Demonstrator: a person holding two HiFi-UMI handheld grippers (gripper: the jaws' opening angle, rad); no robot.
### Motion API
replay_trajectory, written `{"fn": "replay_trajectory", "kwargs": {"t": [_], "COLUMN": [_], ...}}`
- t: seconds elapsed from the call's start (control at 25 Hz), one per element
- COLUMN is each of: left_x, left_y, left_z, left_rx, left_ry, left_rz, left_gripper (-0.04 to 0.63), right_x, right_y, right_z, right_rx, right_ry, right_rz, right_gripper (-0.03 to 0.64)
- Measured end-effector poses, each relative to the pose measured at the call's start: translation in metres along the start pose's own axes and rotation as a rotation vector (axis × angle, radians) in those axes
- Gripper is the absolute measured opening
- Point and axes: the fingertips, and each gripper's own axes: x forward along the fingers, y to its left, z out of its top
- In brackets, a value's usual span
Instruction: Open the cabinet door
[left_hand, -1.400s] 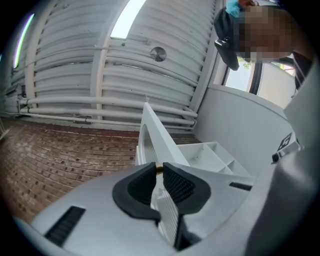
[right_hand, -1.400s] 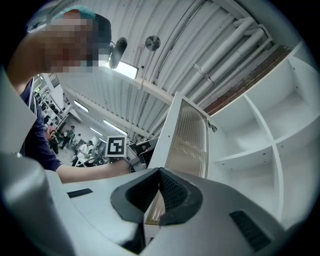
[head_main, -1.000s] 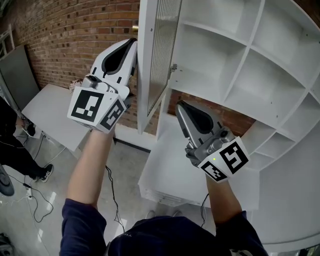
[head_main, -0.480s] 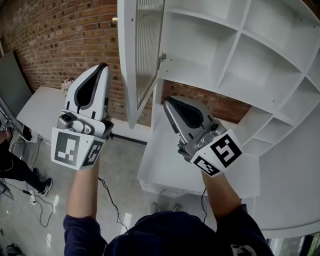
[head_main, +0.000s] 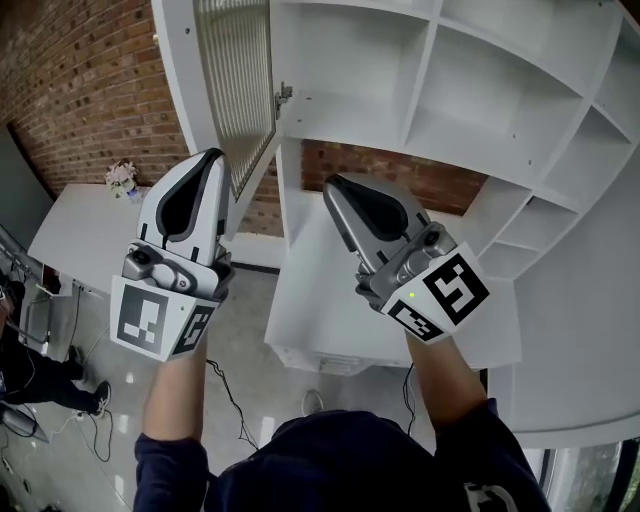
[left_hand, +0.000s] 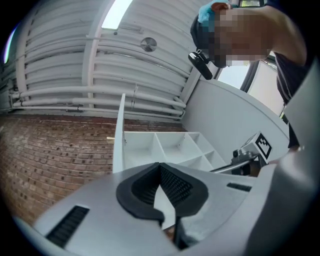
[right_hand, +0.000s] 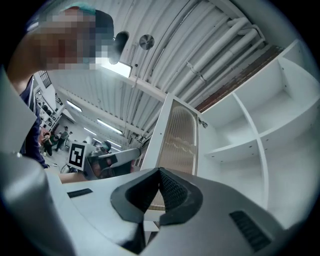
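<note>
The white cabinet door (head_main: 235, 90), with a ribbed glass panel, stands swung open from the white shelf unit (head_main: 430, 90). My left gripper (head_main: 208, 160) is shut on nothing, just below and left of the door's lower edge and apart from it. My right gripper (head_main: 333, 186) is shut and empty too, below the open compartment. The left gripper view shows the left gripper (left_hand: 160, 166), the door's edge (left_hand: 119, 135) and the shelves (left_hand: 170, 145) beyond. In the right gripper view the right gripper (right_hand: 160, 171) faces the glass panel (right_hand: 181, 145).
A brick wall (head_main: 90, 80) runs behind the cabinet. A white table (head_main: 80, 235) with a small bunch of flowers (head_main: 122, 177) stands at the left. A low white counter (head_main: 320, 320) sits under the shelves. Cables (head_main: 230, 390) lie on the floor.
Both grippers have come down and back from the door; the left one was level with the door's edge and now sits under it. The door stays open.
</note>
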Motion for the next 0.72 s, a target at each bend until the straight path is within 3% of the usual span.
{"fn": "replay_trajectory", "kwargs": {"t": [0.36, 0.72], "left_x": [0.026, 0.011], "left_y": [-0.107, -0.225], "left_z": [-0.015, -0.017], "left_rx": [-0.075, -0.168], "left_ry": [0.039, 0.103], "left_rz": [-0.134, -0.179], "left_gripper": [0.006, 0.006], "right_x": [-0.097, -0.209], "right_y": [-0.024, -0.01], "right_z": [0.012, 0.027], "right_rx": [0.0, 0.025], "right_ry": [0.015, 0.052], "right_rz": [-0.112, -0.154], "right_gripper": [0.017, 0.017]}}
